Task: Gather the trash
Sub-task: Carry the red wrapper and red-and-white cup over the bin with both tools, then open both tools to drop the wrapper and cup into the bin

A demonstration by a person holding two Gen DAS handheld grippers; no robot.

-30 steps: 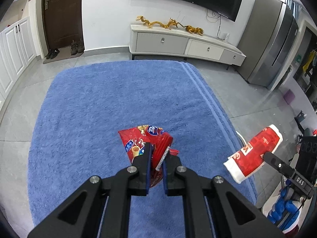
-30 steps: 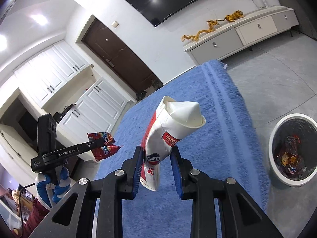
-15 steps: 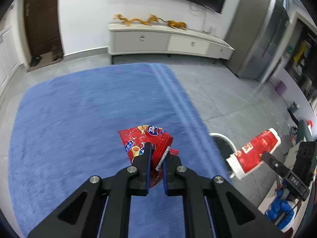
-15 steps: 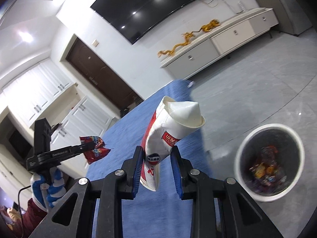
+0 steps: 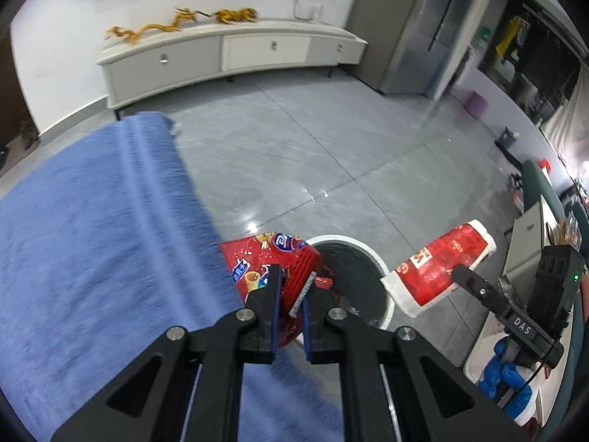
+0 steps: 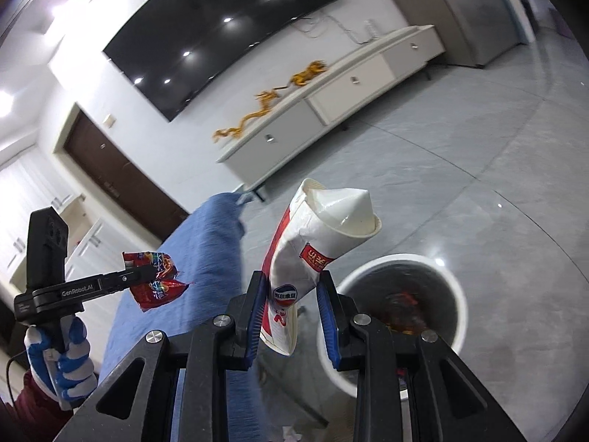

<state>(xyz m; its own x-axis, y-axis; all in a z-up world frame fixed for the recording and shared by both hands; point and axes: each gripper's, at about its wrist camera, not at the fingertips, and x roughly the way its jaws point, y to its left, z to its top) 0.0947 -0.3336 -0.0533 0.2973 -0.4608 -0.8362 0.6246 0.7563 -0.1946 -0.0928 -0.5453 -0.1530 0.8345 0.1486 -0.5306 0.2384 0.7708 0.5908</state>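
Observation:
My left gripper [image 5: 292,287] is shut on a red snack bag [image 5: 265,259] and holds it in the air next to the rim of a white trash bin [image 5: 353,287]. The bag also shows in the right wrist view [image 6: 154,281]. My right gripper [image 6: 292,294] is shut on a crushed red and white paper cup [image 6: 313,254], held just left of the bin [image 6: 454,294]. The cup also shows in the left wrist view [image 5: 438,272], to the right of the bin. The bin holds several wrappers.
A blue rug [image 5: 92,239] covers the floor on the left, beside grey tiles [image 5: 313,140]. A white TV cabinet [image 5: 235,55] stands at the far wall under a wall TV [image 6: 221,33]. A grey fridge [image 5: 416,25] stands at the right.
Both grippers have swung right, off the blue rug, toward the trash bin. The bin now sits close below both held items. Both grips are unchanged.

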